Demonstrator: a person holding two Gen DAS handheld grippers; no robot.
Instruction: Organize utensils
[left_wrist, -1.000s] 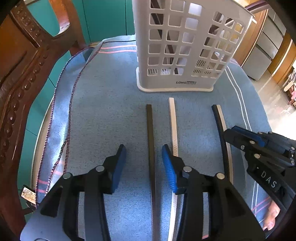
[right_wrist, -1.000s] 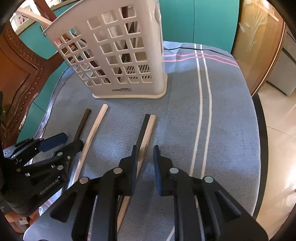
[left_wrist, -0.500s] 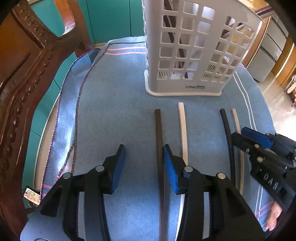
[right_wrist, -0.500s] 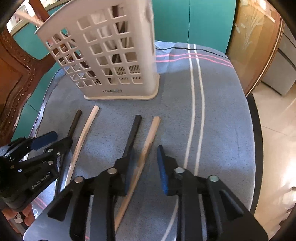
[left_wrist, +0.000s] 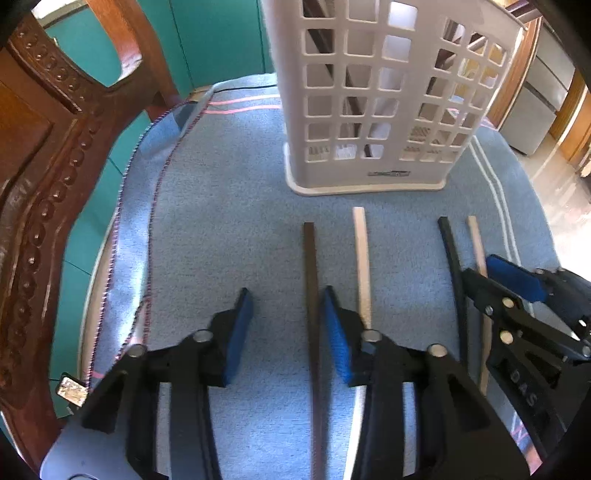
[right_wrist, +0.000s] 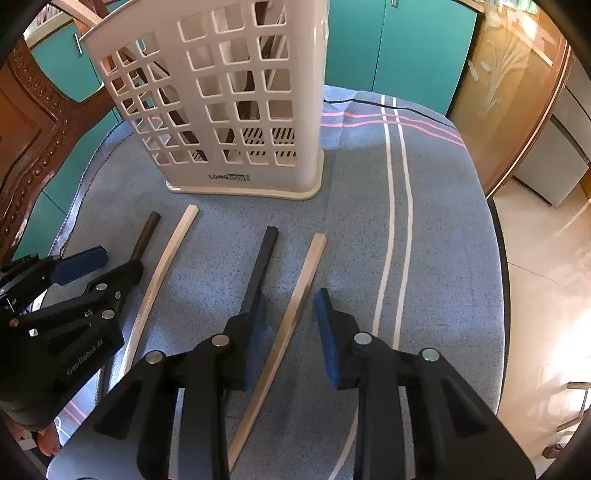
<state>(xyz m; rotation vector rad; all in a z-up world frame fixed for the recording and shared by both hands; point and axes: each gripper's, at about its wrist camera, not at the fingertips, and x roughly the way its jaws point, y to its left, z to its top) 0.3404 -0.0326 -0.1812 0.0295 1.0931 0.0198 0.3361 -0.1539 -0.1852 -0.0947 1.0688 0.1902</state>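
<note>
left claw (left_wrist: 286, 330) gapes around a black square chopstick (left_wrist: 311, 295) at lower centre; right claw (right_wrist: 290, 334) gapes around a pale wooden chopstick (right_wrist: 291, 317), below the white lattice plastic holder (right_wrist: 236, 110).

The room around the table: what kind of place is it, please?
Probably a home dining or kitchen area. A carved wooden chair stands at a table under a blue striped cloth, teal cabinet doors are behind, and a white utensil basket stands by loose chopsticks.

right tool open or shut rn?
Open. The right tool has its pads apart, straddling the light chopstick that lies flat on the blue cloth; whether either pad touches it cannot be told.
</note>
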